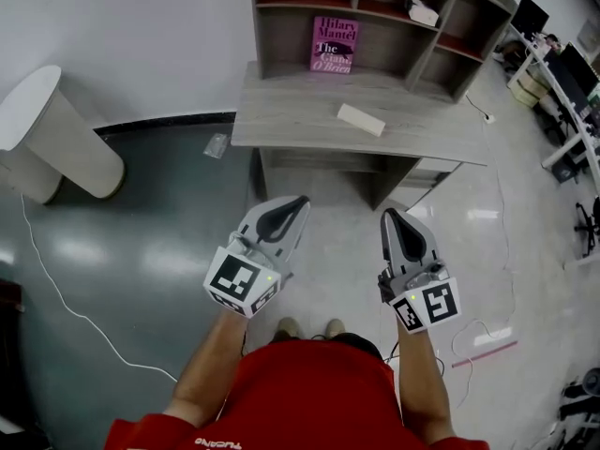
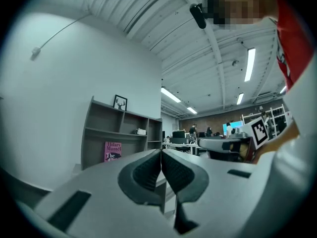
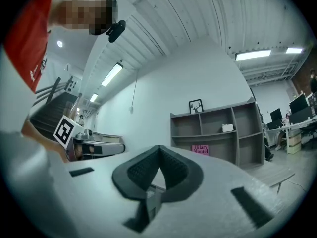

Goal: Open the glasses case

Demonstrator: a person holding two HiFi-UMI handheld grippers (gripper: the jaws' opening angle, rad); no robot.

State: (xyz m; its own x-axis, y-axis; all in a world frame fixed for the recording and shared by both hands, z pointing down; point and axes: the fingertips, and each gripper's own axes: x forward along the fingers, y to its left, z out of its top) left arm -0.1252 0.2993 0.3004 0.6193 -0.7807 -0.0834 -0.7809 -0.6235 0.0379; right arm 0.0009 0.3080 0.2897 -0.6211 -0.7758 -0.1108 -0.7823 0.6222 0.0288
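Note:
The glasses case (image 1: 361, 119), a cream oblong box, lies shut on the grey wooden desk (image 1: 281, 120) ahead of me. Both grippers hover over the floor, well short of the desk and far from the case. In the head view my left gripper (image 1: 302, 200) is shut and empty, its tips pointing towards the desk. Beside it, my right gripper (image 1: 387, 214) is also shut with nothing in it. In the left gripper view, the left gripper (image 2: 161, 151) has its dark pads pressed together. The right gripper (image 3: 159, 148) in its own view likewise has its pads meeting at the tip. Neither gripper view shows the case.
A grey shelf unit (image 1: 272, 26) stands on the desk with a pink book (image 1: 335, 44) and a small white object (image 1: 422, 11). A white round pedestal (image 1: 47, 129) stands at the left, a white cable (image 1: 66, 298) trails on the floor, and office desks (image 1: 562, 82) are at the right.

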